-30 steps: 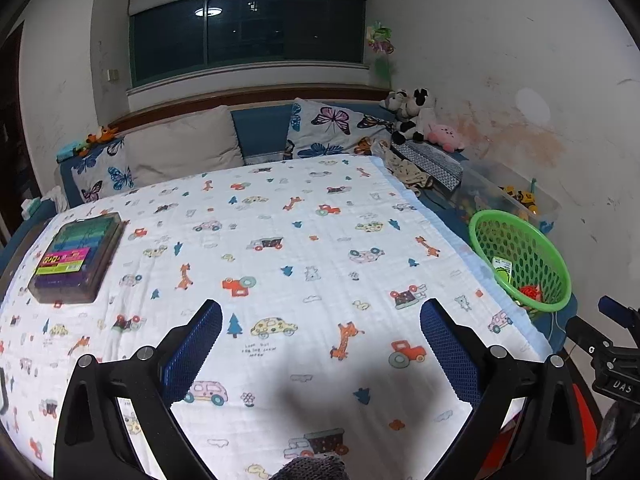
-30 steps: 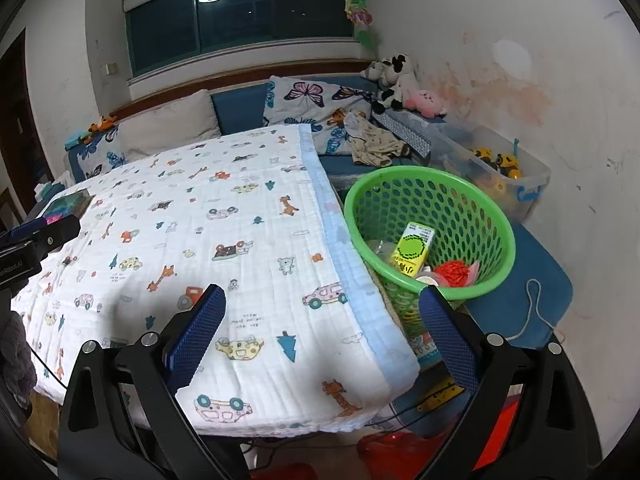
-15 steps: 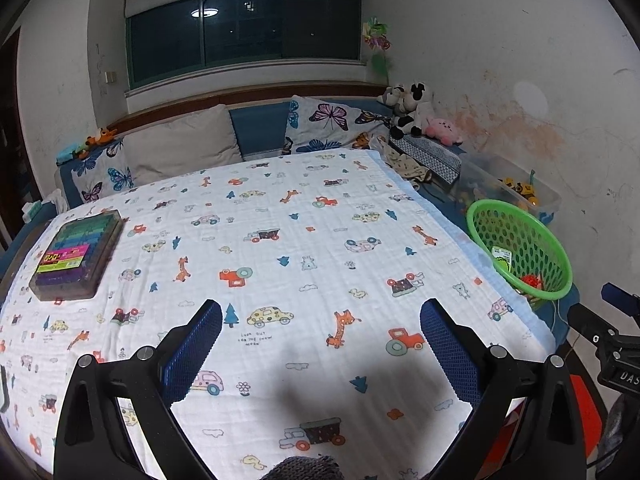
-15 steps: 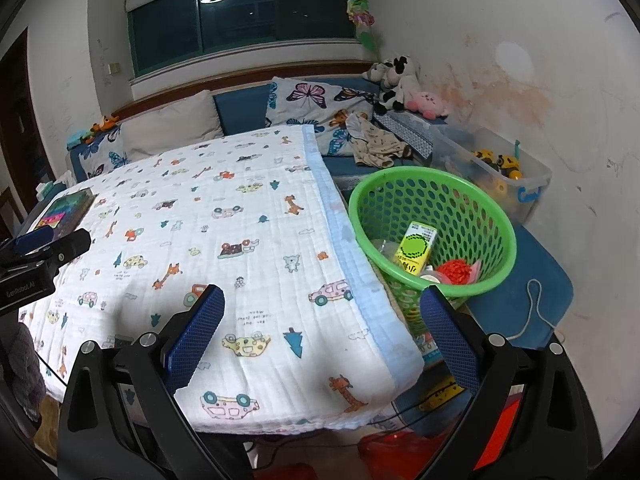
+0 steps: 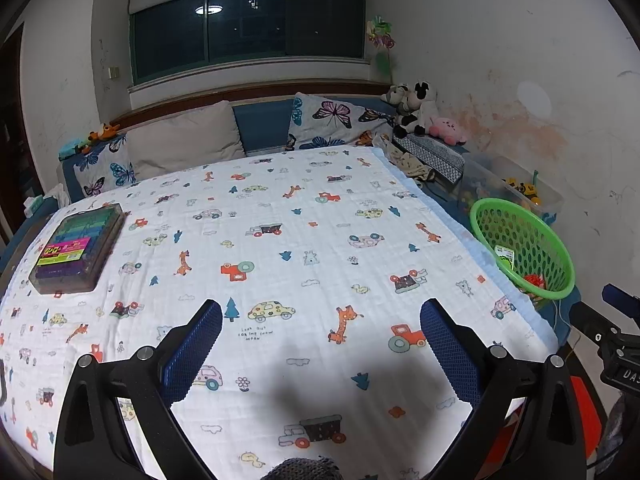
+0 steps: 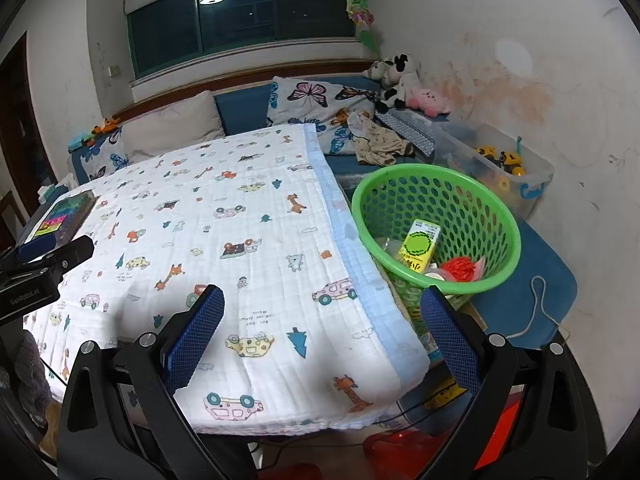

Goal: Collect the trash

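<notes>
My left gripper hangs above the near end of the bed, jaws spread wide with nothing between them, only the printed blanket under the blue pads. My right gripper is just as wide apart and empty, poised over the blanket's near right corner. Off that side of the bed I see the green basket, sitting on a blue mat beside the mattress. Inside it lies the trash: a yellow-green carton leaning against the mesh and a red crumpled wrapper next to it, with paler scraps I can't identify underneath. On the far left of the blanket rests a box of colored markers. Pillows line the headboard, stuffed toys sit in the corner, and a clear bin stands against the wall behind the basket.
</notes>
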